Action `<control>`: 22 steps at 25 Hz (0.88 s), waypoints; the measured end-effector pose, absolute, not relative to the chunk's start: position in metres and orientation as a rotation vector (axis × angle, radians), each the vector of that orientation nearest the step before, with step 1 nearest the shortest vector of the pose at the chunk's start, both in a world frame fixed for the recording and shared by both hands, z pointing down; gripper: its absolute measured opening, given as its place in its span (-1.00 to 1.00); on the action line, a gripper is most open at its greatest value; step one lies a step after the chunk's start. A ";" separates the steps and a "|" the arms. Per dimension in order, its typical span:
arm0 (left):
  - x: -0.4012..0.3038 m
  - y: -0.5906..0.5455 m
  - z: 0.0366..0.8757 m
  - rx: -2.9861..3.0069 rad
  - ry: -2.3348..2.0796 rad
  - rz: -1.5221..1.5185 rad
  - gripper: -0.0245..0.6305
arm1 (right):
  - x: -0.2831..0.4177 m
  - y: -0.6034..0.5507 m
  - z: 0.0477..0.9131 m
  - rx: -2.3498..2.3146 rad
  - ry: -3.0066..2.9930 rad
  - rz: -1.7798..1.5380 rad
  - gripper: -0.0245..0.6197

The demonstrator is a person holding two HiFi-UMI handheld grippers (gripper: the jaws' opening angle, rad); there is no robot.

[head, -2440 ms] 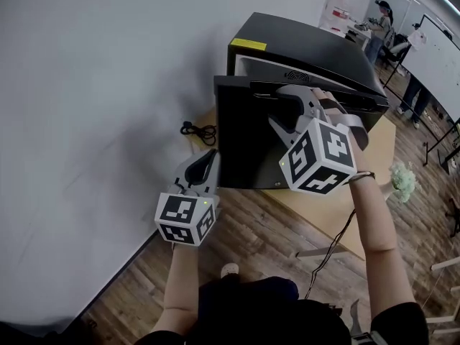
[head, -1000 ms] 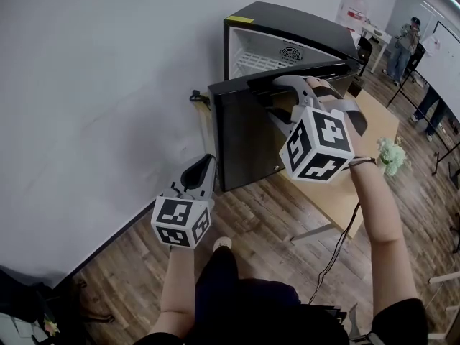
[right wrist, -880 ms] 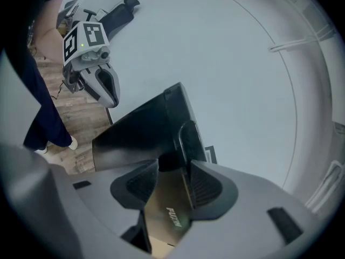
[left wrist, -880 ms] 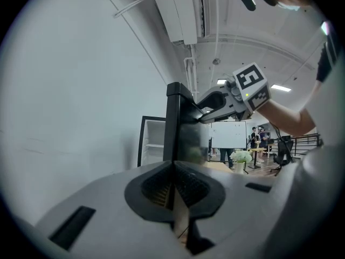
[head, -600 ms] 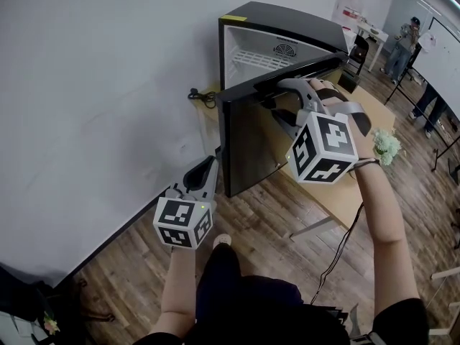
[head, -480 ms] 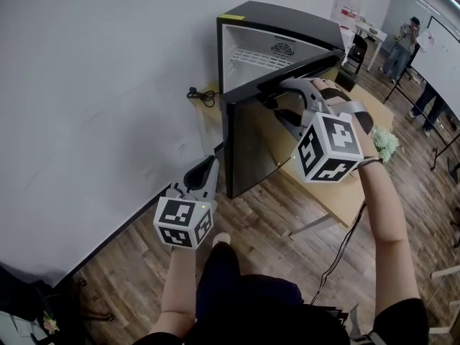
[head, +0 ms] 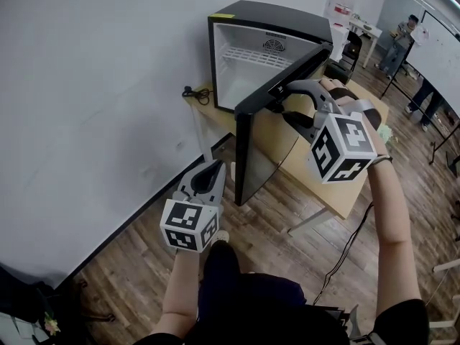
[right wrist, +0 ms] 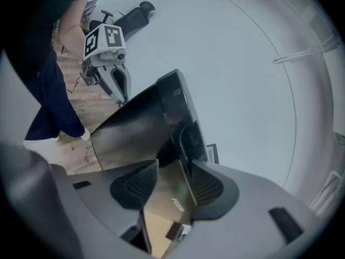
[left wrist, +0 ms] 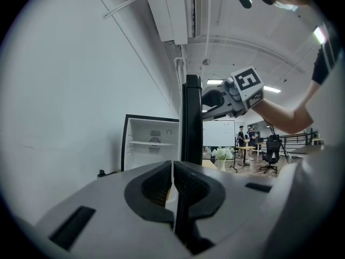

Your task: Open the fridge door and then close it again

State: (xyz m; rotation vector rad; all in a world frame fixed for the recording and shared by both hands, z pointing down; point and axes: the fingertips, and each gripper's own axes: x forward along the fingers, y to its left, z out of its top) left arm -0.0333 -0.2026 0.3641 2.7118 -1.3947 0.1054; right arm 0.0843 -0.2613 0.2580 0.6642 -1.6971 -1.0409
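Observation:
A small black fridge (head: 287, 21) stands on a low wooden table, its white inside (head: 251, 67) showing. Its black door (head: 262, 146) is swung wide open, edge-on toward me. My right gripper (head: 283, 100) is shut on the door's top edge by the handle recess; in the right gripper view the door (right wrist: 129, 128) lies between the pads of that gripper (right wrist: 175, 170). My left gripper (head: 215, 167) hangs shut and empty, low and left of the door's free edge. In the left gripper view its closed jaws (left wrist: 172, 165) point at the door edge (left wrist: 192, 117).
The wooden table (head: 338, 187) juts out to the right under the door. A black cable (head: 191, 92) lies by the white wall on the left. White flowers (left wrist: 221, 154) stand behind the fridge. People (head: 402, 38) and office chairs are at the far right.
The door has swung further open, from partly ajar to wide, with my right gripper moving right along with it. My left gripper has drifted right, closer to the door's free edge.

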 end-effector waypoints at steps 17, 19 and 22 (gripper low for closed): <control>0.003 -0.181 0.370 2.749 -1.314 0.099 -0.89 | 0.128 -0.227 0.261 0.623 -1.660 -1.062 -0.39; 0.004 -0.180 0.371 2.750 -1.309 0.101 -0.89 | 0.131 -0.227 0.260 0.627 -1.656 -1.071 -0.39; 0.007 -0.177 0.371 2.751 -1.306 0.109 -0.89 | 0.134 -0.225 0.258 0.637 -1.650 -1.088 -0.39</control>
